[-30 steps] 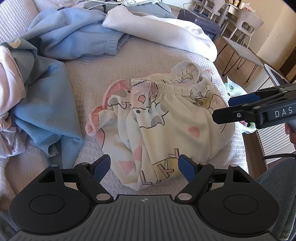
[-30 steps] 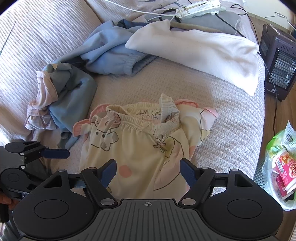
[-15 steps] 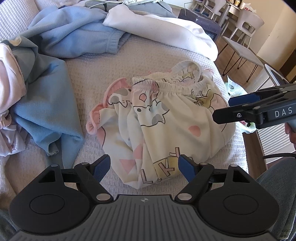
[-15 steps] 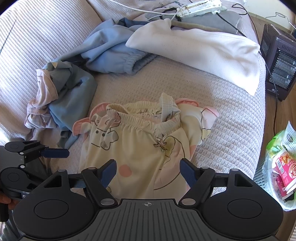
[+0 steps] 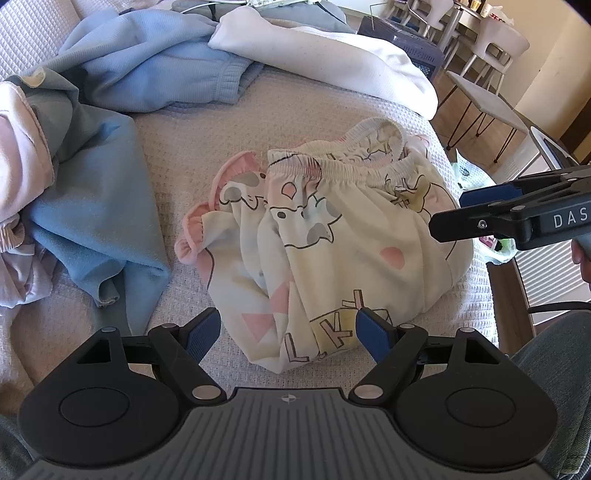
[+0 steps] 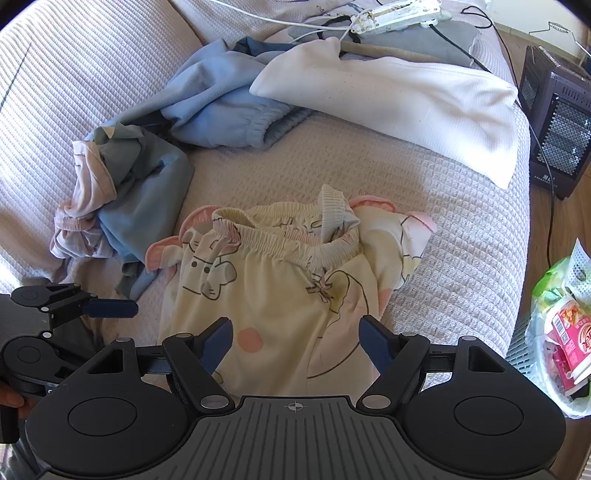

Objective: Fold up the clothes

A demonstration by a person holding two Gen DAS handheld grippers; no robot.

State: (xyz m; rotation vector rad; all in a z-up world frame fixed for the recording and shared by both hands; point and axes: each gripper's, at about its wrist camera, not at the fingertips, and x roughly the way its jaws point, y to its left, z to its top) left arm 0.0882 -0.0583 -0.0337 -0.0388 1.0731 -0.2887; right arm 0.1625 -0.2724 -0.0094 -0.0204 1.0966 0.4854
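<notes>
Crumpled cream pyjama pants [image 5: 332, 236] with cartoon prints and pink frills lie on the grey waffle cover [image 5: 192, 147], elastic waistband on the far side. My left gripper [image 5: 288, 325] is open just over their near hem, holding nothing. My right gripper [image 6: 295, 332] is open over the same pants [image 6: 280, 295], a little above the cloth. In the left wrist view the right gripper [image 5: 469, 210] reaches in from the right edge. One blue-padded finger [image 6: 110, 308] of my left gripper shows at the left of the right wrist view.
A light blue garment [image 6: 221, 107], a white one [image 6: 406, 92] and a blue-grey and pink bundle [image 6: 129, 184] lie at the back and left. A power strip [image 6: 399, 14] sits behind them. Off the right edge stand a dark heater [image 6: 557, 122] and a basket of packets [image 6: 561, 332].
</notes>
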